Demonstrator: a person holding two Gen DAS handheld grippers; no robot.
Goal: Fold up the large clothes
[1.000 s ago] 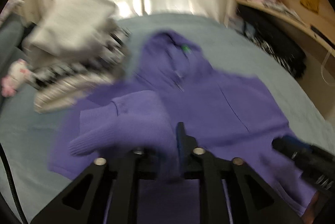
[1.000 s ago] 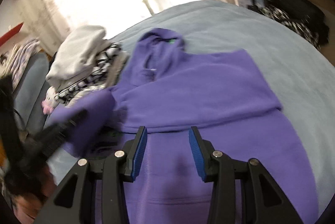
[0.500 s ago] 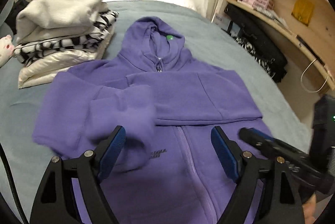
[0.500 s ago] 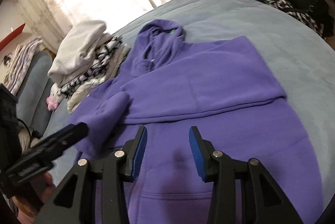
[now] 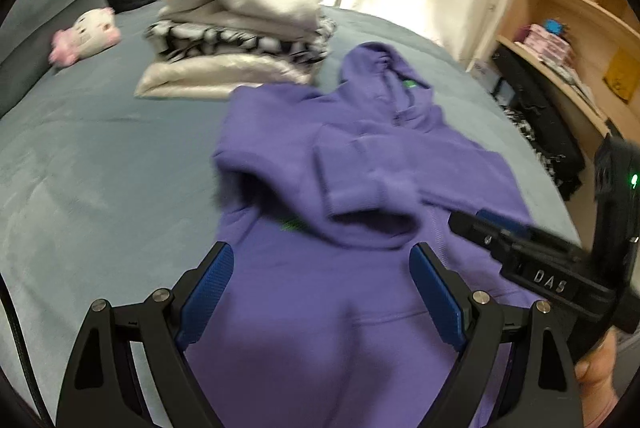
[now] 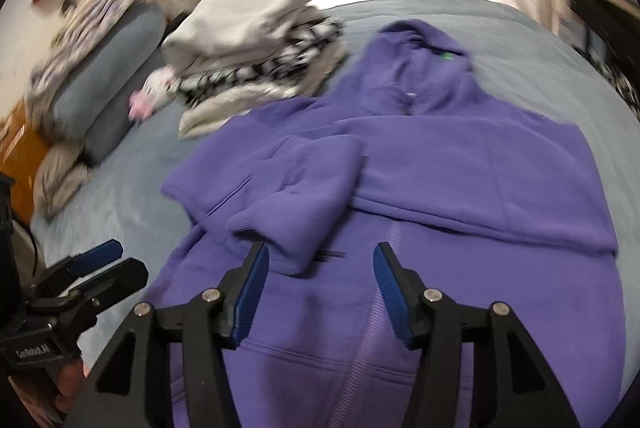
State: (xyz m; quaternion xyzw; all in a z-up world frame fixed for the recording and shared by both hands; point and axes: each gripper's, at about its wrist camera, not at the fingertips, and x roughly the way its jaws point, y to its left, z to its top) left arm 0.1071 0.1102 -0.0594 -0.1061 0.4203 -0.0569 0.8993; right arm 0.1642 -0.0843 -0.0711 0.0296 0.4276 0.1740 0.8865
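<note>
both sleeves already crossed over the purple hoodie (image 6: 472,164) mid-bed (image 5: 100,156), so left gripper (image 5: 320,292) and right gripper (image 6: 320,284) spread wide, empty, poised over the hem for lifting.

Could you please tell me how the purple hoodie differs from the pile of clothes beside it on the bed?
The purple hoodie lies spread out as a single layer, with only its sleeves folded across the chest; the pile is several garments stacked and already folded small. The hoodie is one plain colour, while the pile mixes white, cream and a black-and-white pattern. The hoodie covers far more of the bed than the pile. Both rest on the same grey-blue bed, close together.
</note>
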